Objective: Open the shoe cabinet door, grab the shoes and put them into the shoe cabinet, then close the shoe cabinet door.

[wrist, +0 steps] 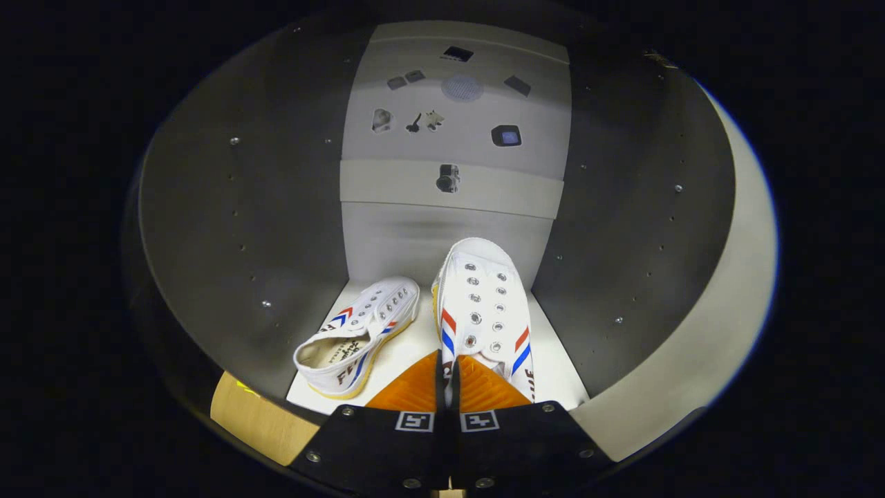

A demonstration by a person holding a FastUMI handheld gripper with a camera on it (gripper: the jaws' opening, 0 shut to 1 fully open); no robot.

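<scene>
Inside, tongs (447, 384) clamped on right shoe (484, 311) (heel edge), left shoe (363, 332) beside

right shoe (484, 304) heel hidden behind tool (447, 387) fingers, wall items too small

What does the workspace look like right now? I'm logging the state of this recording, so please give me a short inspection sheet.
Surface: white cabinet floor, lit, holding both shoes.
Job's things: right shoe upright, toe pointing inward, its heel edge between the fingers; left shoe beside it, tipped on its side, opening showing. Both are inside the shoe cabinet, between its dark side walls.
Clutter: nothing seen on the cabinet floor besides the shoes.
Grippers: gripper with orange fingers nearly closed, pinching the right shoe's heel edge.
Cables: nothing seen.
Surroundings: pale back panel; above it, small dark fittings, too small to identify.
</scene>
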